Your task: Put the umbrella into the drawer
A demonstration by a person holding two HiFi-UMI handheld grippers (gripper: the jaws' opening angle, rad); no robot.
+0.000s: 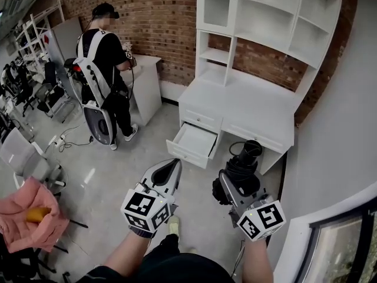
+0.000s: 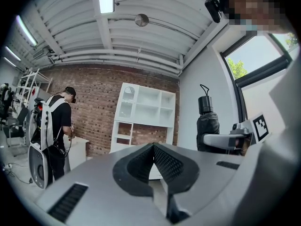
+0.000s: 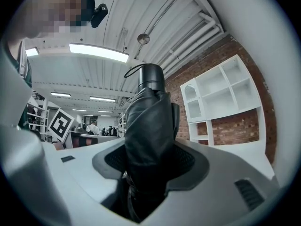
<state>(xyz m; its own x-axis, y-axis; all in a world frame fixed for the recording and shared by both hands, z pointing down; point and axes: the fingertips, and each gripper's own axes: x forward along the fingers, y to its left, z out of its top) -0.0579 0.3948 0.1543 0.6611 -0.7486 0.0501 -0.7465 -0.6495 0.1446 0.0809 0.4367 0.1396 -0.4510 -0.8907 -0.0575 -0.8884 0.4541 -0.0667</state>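
Now the right tool [image 3: 150, 163] clamps the folded black fabric umbrella [image 3: 148, 121] mid-body, upright, short of the open white drawer [image 1: 194, 143]; probably light, soft over a stiff shaft; left tool [image 2: 153, 149] closed, empty

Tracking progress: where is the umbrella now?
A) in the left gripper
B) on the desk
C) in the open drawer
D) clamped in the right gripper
D: the right gripper has its jaws shut on the folded umbrella, short of the open drawer.
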